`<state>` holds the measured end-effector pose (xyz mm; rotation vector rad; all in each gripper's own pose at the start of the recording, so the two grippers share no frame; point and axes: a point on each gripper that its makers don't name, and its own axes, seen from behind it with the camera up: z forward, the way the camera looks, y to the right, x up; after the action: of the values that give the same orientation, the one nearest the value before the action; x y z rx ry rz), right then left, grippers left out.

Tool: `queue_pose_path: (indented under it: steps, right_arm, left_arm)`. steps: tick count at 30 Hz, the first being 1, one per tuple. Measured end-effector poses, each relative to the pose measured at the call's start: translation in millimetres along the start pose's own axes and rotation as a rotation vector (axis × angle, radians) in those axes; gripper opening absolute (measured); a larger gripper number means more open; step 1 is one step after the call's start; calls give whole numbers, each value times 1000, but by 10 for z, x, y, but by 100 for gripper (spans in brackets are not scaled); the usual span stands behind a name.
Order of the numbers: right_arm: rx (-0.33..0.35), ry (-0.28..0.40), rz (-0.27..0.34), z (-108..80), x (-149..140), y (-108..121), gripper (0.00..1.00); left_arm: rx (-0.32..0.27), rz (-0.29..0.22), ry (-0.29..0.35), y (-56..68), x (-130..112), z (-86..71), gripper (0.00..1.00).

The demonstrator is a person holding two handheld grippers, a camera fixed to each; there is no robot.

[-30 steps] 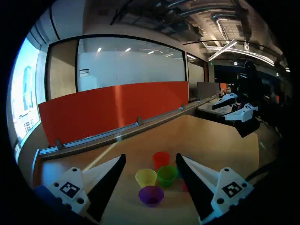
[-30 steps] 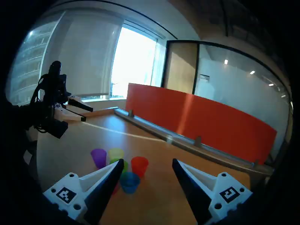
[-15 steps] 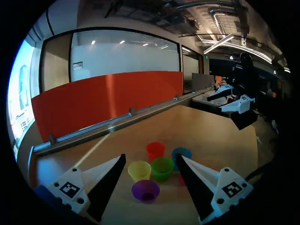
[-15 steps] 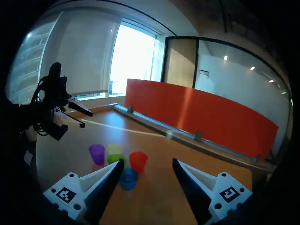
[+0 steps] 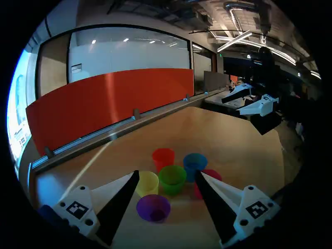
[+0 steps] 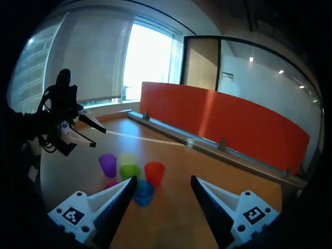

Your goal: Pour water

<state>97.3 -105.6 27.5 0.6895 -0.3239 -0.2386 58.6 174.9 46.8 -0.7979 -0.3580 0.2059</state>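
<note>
Across the wooden bench (image 5: 232, 141), our cups (image 5: 173, 181) stand bunched together just ahead of the left claw (image 5: 166, 172) and right claw (image 6: 163, 177), both spread apart and empty, so we judge that closing on one could knock its neighbours over and spill.
</note>
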Motion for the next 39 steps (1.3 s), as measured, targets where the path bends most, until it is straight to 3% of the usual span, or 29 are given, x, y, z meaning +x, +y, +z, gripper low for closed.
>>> queue_pose_path:
  steps: [9,20,39]
  right_arm:
    - [9,-11,-8,68,-42,-15,100]
    - [16,-24,-11,104,-131,3,100]
    - [20,-30,-10,132,-213,39,100]
  left_arm:
    - [-36,18,-49,115,-184,172,99]
    - [-63,21,-114,137,-376,321,99]
    - [-116,87,-247,236,-666,509,100]
